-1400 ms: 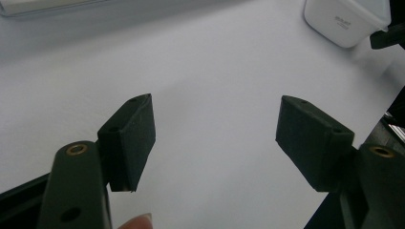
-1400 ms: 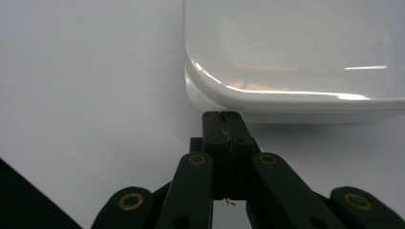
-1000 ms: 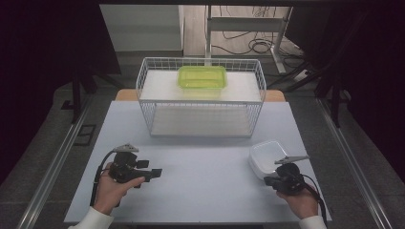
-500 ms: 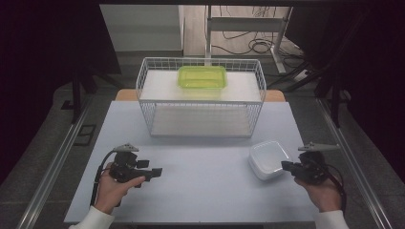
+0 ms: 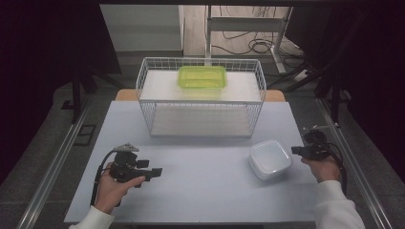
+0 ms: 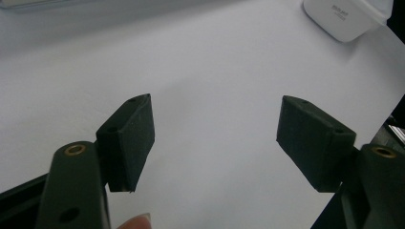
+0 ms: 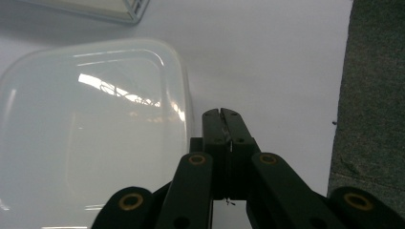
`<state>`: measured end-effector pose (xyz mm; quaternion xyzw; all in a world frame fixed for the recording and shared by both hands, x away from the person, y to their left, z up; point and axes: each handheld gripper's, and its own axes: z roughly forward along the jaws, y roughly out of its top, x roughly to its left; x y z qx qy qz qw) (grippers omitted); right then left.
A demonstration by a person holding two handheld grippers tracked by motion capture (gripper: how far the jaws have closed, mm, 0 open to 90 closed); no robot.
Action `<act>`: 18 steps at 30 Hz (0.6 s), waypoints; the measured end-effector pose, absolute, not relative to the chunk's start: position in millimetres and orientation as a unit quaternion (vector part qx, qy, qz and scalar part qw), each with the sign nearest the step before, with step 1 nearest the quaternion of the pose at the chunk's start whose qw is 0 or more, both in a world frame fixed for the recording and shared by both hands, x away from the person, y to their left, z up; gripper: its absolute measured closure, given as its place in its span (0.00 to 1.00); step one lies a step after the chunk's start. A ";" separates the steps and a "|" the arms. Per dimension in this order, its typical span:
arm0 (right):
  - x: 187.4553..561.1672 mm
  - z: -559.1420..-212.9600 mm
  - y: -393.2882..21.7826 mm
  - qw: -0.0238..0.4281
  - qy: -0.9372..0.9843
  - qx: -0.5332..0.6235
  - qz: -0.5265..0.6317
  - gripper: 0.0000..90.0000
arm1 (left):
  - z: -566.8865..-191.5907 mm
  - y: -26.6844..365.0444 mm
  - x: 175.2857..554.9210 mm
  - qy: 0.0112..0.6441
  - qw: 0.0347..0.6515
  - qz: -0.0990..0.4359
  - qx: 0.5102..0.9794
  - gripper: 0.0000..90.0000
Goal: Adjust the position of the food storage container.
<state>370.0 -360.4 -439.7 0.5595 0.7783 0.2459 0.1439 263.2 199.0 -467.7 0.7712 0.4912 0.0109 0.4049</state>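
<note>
A white square plastic container point(image 5: 270, 159) sits on the pale table at the front right; the same container point(image 7: 90, 129) lies close on the left in the right gripper view and far off at the top right point(image 6: 346, 16) in the left gripper view. My right gripper point(image 5: 295, 150) hovers just right of it, jaws pressed together with nothing between them point(image 7: 222, 114). At the front left my left gripper point(image 5: 156, 172) is held over bare table, its jaws wide apart and empty point(image 6: 215, 136). A green container point(image 5: 202, 77) rests inside the wire basket point(image 5: 200, 102).
The white wire basket stands at the table's back middle. The table's right edge point(image 7: 341, 95) runs close to my right gripper, with grey floor beyond it. Bare table surface point(image 5: 205, 167) stretches between the two grippers.
The right hand and its gripper have moved right, off the white container, which now sits on the table by itself. The left gripper has stayed put.
</note>
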 end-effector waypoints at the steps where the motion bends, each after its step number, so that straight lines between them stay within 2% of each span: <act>1: 371.3 -442.7 -360.5 0.141 0.779 0.562 0.239 0.99 | -467.8 199.0 263.3 0.491 0.405 0.011 0.771 0.31; 6: 370.5 -457.5 -355.5 0.128 0.783 0.562 0.233 0.99 | -467.9 199.5 262.9 0.497 0.408 0.018 0.765 0.32; 18: 357.0 -460.1 -337.7 0.105 0.793 0.548 0.244 0.99 | -469.3 200.0 263.6 0.499 0.407 0.018 0.765 0.32</act>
